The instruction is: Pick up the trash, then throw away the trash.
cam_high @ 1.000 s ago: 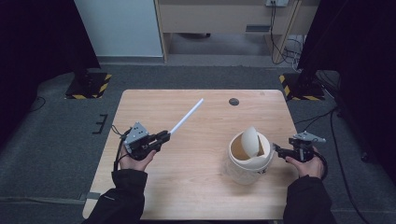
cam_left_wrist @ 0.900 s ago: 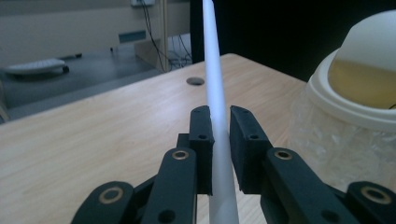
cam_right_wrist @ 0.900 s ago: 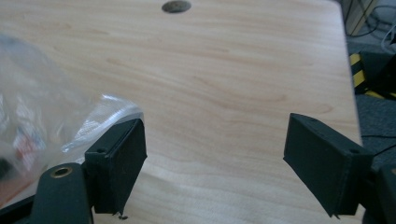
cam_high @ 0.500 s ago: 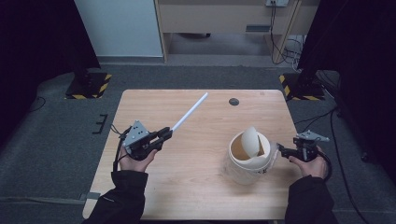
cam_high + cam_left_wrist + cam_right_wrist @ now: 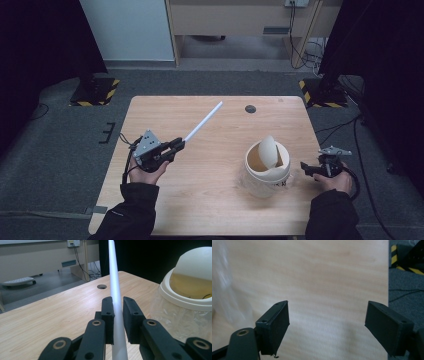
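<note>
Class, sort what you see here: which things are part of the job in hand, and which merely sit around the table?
In the job, as far as the pictures suggest:
left gripper, jaws shut on the white tube
right gripper, jaws open
swing-lid bin

Lying about:
table's cable hole
striped floor blocks

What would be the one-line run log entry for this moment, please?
left gripper: shut on white tube | right gripper: open, nothing held, beside bin | swing-lid bin: upright on table
</note>
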Action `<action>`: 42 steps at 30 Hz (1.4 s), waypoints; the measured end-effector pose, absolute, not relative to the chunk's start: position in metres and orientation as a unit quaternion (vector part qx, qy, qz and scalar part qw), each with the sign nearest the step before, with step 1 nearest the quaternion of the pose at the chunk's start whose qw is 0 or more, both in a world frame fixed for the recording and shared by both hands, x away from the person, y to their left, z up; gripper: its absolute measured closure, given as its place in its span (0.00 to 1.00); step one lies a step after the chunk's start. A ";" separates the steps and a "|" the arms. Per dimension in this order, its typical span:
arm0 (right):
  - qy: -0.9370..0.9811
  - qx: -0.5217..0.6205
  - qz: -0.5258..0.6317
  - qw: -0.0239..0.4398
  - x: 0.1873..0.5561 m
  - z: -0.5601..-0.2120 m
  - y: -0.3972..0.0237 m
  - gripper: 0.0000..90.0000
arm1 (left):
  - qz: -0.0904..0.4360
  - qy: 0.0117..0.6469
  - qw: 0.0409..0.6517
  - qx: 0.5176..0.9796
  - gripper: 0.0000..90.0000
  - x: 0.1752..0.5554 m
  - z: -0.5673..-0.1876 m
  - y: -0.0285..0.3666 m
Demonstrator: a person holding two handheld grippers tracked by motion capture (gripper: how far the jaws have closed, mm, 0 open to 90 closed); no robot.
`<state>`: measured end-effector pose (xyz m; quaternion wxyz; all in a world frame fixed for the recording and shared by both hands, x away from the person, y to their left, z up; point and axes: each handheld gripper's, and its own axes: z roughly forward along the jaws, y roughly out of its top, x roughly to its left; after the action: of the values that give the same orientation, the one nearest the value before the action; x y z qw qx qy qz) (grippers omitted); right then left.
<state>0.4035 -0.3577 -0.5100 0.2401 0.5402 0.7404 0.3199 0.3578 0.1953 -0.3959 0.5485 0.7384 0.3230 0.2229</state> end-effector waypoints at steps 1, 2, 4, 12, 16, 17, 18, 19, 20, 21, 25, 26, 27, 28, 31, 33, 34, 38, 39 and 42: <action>0.732 0.541 0.333 0.246 0.404 -0.506 -0.357 0.22 | 0.223 0.322 0.549 0.738 0.88 0.358 -0.396 0.195; 0.732 0.541 0.333 0.246 0.404 -0.506 -0.357 0.22 | 0.223 0.322 0.549 0.738 0.88 0.358 -0.396 0.195; 0.713 0.535 0.372 0.259 0.405 -0.494 -0.352 0.22 | 0.222 0.321 0.550 0.738 0.88 0.357 -0.396 0.194; 0.662 0.513 0.466 0.286 0.404 -0.457 -0.342 0.25 | 0.225 0.310 0.560 0.735 0.88 0.354 -0.392 0.191; 0.630 0.502 0.517 0.290 0.399 -0.428 -0.334 0.26 | 0.226 0.299 0.569 0.732 0.88 0.351 -0.386 0.188; 0.630 0.502 0.517 0.290 0.399 -0.428 -0.334 0.26 | 0.226 0.299 0.569 0.732 0.88 0.351 -0.386 0.188; 0.623 0.494 0.534 0.287 0.397 -0.420 -0.329 0.26 | 0.226 0.295 0.572 0.731 0.88 0.349 -0.384 0.186; 0.625 0.488 0.539 0.285 0.397 -0.416 -0.327 0.26 | 0.226 0.295 0.572 0.731 0.88 0.349 -0.384 0.186; 0.625 0.488 0.539 0.285 0.397 -0.416 -0.327 0.26 | 0.226 0.293 0.573 0.731 0.88 0.348 -0.383 0.185; 0.627 0.478 0.546 0.284 0.396 -0.408 -0.322 0.27 | 0.227 0.288 0.577 0.730 0.88 0.347 -0.381 0.183; 0.627 0.458 0.562 0.284 0.392 -0.392 -0.313 0.28 | 0.230 0.279 0.585 0.726 0.88 0.344 -0.375 0.180; 0.627 0.453 0.567 0.283 0.391 -0.388 -0.311 0.28 | 0.230 0.279 0.585 0.726 0.88 0.344 -0.375 0.180; 0.623 0.449 0.575 0.283 0.389 -0.383 -0.309 0.28 | 0.231 0.277 0.592 0.721 0.88 0.342 -0.373 0.178; 0.623 0.449 0.575 0.283 0.389 -0.383 -0.309 0.28 | 0.231 0.277 0.592 0.721 0.88 0.342 -0.373 0.178; 0.613 0.429 0.604 0.275 0.384 -0.366 -0.298 0.29 | 0.236 0.268 0.599 0.717 0.88 0.339 -0.367 0.175; 0.613 0.418 0.613 0.270 0.381 -0.358 -0.291 0.29 | 0.239 0.263 0.603 0.714 0.88 0.338 -0.364 0.174; 0.612 0.413 0.620 0.267 0.380 -0.354 -0.287 0.29 | 0.239 0.263 0.607 0.711 0.88 0.336 -0.363 0.172; 0.606 0.399 0.641 0.251 0.374 -0.345 -0.275 0.31 | 0.243 0.255 0.613 0.707 0.88 0.333 -0.361 0.168; 0.606 0.394 0.646 0.245 0.373 -0.342 -0.271 0.31 | 0.244 0.250 0.615 0.707 0.88 0.333 -0.361 0.166; 0.613 0.380 0.654 0.228 0.371 -0.336 -0.256 0.32 | 0.244 0.237 0.621 0.706 0.88 0.329 -0.361 0.155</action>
<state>0.3715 -0.2557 -0.3358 0.2279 0.3802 0.6134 0.6537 0.3293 0.1550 -0.3607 0.6213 0.7058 0.2373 0.2439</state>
